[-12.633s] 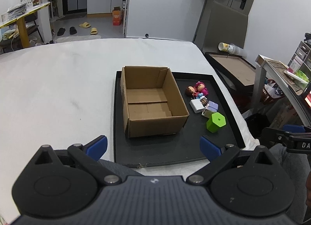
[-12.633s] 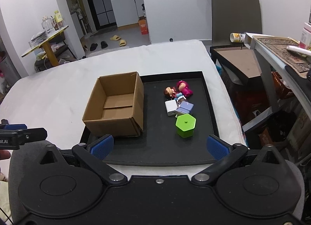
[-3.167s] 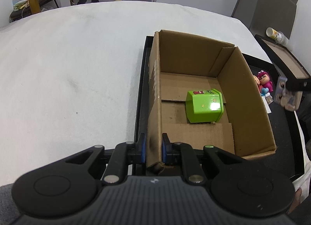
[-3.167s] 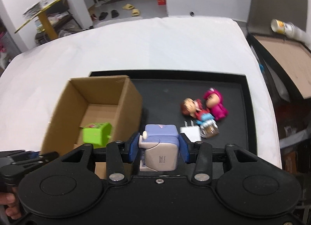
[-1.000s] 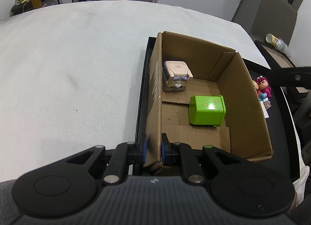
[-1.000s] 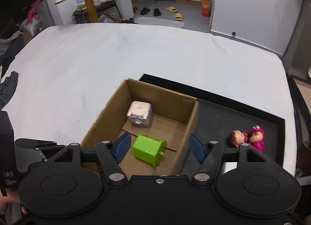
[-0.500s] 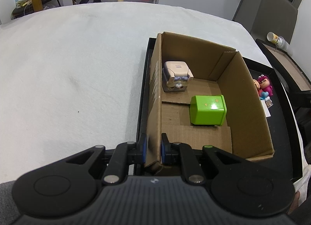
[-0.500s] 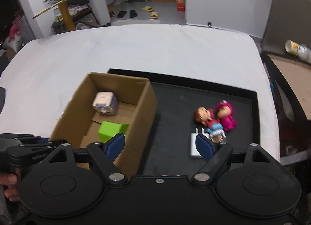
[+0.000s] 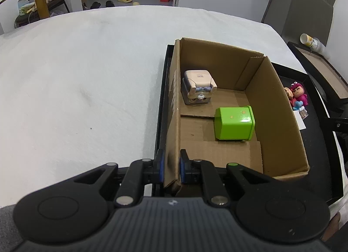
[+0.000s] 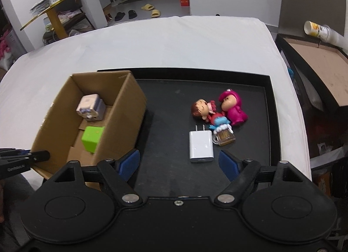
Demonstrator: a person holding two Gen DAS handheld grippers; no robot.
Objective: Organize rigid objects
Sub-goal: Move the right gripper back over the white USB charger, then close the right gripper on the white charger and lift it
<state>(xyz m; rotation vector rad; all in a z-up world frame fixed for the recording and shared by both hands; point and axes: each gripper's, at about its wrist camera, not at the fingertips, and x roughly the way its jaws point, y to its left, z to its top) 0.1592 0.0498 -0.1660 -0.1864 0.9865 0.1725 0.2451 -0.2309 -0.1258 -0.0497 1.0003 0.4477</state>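
The left gripper (image 9: pixel 169 166) is still clamping the near left wall of the cardboard box (image 9: pixel 280 108), jaws shut on it. The right gripper (image 10: pixel 179 162), jaws spread wide and holding nothing, is now hovering over the white charger (image 10: pixel 201 146) on the black tray (image 10: pixel 269 108), having shifted right of the box since 1.0 s ago. The green block (image 9: pixel 233 123) and the lavender cube toy (image 9: pixel 199 89) are lying inside the box, unchanged. 2 dolls (image 10: pixel 219 108) are resting beside the charger.
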